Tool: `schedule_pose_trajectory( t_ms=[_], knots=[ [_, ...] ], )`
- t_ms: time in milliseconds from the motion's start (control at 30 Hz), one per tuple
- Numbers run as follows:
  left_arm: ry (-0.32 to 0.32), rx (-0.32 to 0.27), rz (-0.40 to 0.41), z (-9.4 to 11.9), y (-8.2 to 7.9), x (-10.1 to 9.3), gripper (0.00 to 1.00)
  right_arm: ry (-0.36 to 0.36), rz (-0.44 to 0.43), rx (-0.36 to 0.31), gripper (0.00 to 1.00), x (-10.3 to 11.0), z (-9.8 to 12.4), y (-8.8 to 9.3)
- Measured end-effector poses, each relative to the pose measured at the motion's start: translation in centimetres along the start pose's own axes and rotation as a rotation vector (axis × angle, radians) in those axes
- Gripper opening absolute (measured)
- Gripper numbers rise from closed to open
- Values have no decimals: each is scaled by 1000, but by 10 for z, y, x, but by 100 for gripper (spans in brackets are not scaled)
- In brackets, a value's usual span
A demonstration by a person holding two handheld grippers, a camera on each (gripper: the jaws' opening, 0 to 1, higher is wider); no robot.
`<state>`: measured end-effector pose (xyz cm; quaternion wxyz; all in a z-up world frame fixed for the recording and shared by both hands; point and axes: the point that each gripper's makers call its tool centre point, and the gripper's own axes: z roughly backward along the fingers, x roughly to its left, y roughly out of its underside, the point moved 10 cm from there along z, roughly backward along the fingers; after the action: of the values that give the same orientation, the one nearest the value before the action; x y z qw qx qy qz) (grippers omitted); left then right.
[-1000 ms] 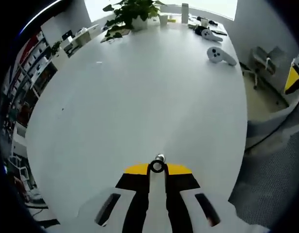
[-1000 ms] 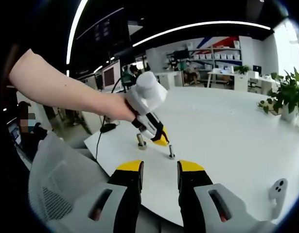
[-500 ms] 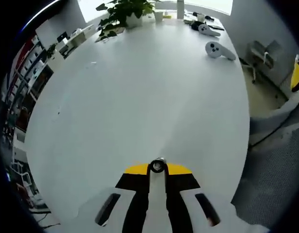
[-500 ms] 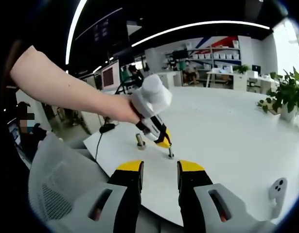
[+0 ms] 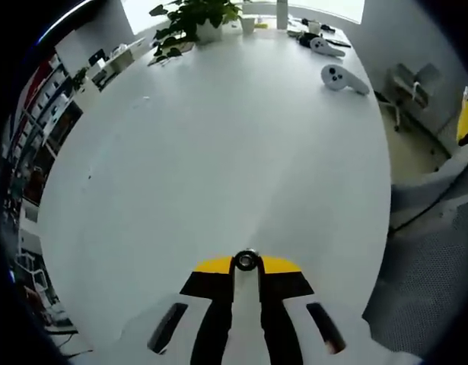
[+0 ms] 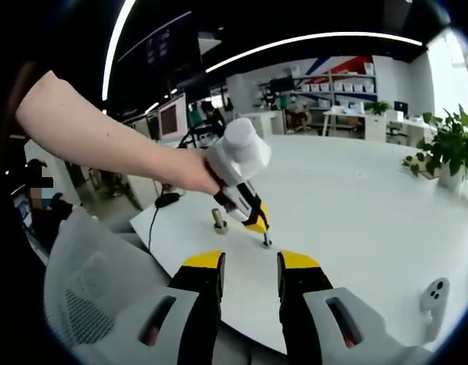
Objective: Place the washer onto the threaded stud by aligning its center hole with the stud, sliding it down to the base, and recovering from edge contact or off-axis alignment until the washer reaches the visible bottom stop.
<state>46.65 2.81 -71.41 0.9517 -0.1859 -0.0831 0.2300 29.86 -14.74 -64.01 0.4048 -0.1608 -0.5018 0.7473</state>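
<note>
- Washer (image 5: 246, 261) pinched at the tips of the left gripper (image 5: 246, 266), jaws pressed on its edge, ring facing up.
- Threaded stud (image 6: 266, 240) sits directly under those tips; a second stud (image 6: 218, 220) stands just beside, toward the arm.
- Since a second ago the left gripper (image 6: 256, 221) has dropped onto the stud: the washer looks to be threading on, bottom stop not confirmed.
- Right gripper (image 6: 249, 268) spread, empty, held back over the table (image 6: 355, 198) edge.
</note>
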Motion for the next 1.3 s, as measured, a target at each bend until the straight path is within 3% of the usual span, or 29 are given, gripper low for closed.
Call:
schedule_pose_trajectory(
  t_ms=[400,533,700,867,1000,1100,1167,1300],
  knots=[
    [-42,-61,37,21,3,-4,13,7,-4,9,29,-1,-1,1],
    [-66,-120,129,35,8,-3,15,-3,5,13,29,1,-1,1],
    [-105,-180,180,58,20,-5,15,-25,36,-6,29,4,-3,-1],
    [-124,-275,359,75,41,-7,16,-40,56,-18,30,6,-3,-2],
    [-150,-281,370,84,60,-15,17,-52,65,-5,30,8,-4,-2],
    [-212,-368,440,97,71,-17,16,-55,76,-10,29,9,-4,-2],
    [-220,-410,504,101,82,-19,16,-53,71,-9,29,9,-4,-2],
    [-230,-407,513,108,103,-29,17,-61,74,4,30,9,-6,-1]
  ],
)
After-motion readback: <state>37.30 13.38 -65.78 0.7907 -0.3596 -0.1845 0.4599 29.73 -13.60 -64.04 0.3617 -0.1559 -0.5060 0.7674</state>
